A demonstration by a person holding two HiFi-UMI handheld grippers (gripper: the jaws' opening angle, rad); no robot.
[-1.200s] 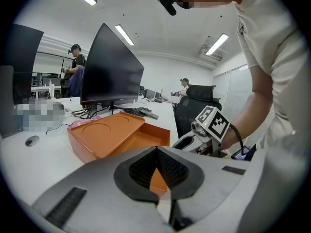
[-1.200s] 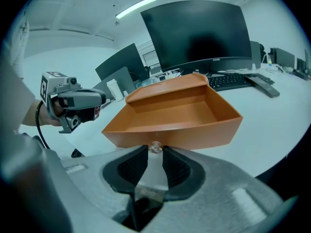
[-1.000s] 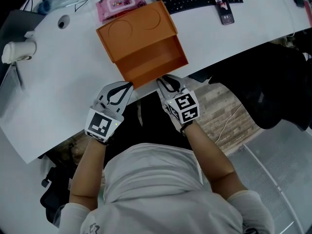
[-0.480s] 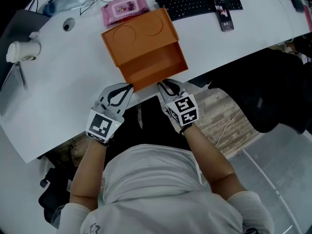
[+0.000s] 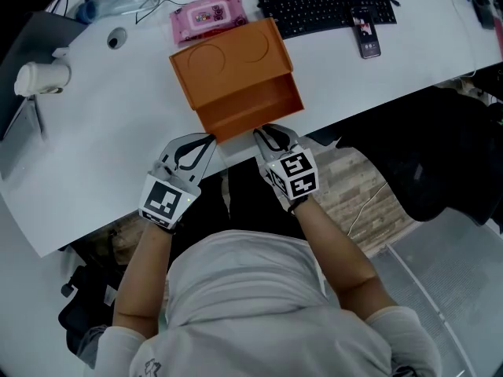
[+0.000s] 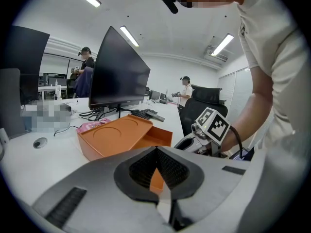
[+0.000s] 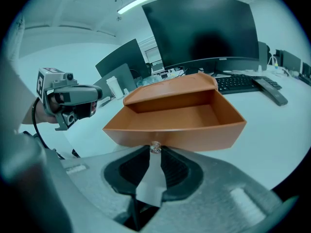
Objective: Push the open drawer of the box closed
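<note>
The orange box (image 5: 228, 61) sits on the white surface (image 5: 110, 140), with its drawer (image 5: 253, 104) pulled out toward the near edge. The right gripper (image 5: 266, 129) is at the middle of the drawer's near front. In the right gripper view a small clear knob (image 7: 155, 148) on that front sits right at the tips. The jaws are drawn almost together, one on either side of the knob, and appear to pinch it.

The left gripper (image 5: 207, 140) is just left of the right one, by the drawer's near left corner. The views do not show whether it touches the corner. Its jaws meet at the tips and hold nothing, and a sliver of the orange drawer front shows through the slit behind them.

Each gripper carries a cube of black-and-white square markers, which is a pattern rather than words. A pink pack (image 5: 207, 14) lies just beyond the box's far left corner, and its label is too small to read. To the far right lie a black keyboard (image 5: 326, 6) and a phone (image 5: 368, 36) with its screen lit. A dark monitor (image 7: 204, 28) stands behind them.

The drawer's flat orange floor and four walls are in full view from the right gripper. The box top has two shallow round recesses. A white cup (image 5: 41, 77) lies on its side at the far left of the surface.
</note>
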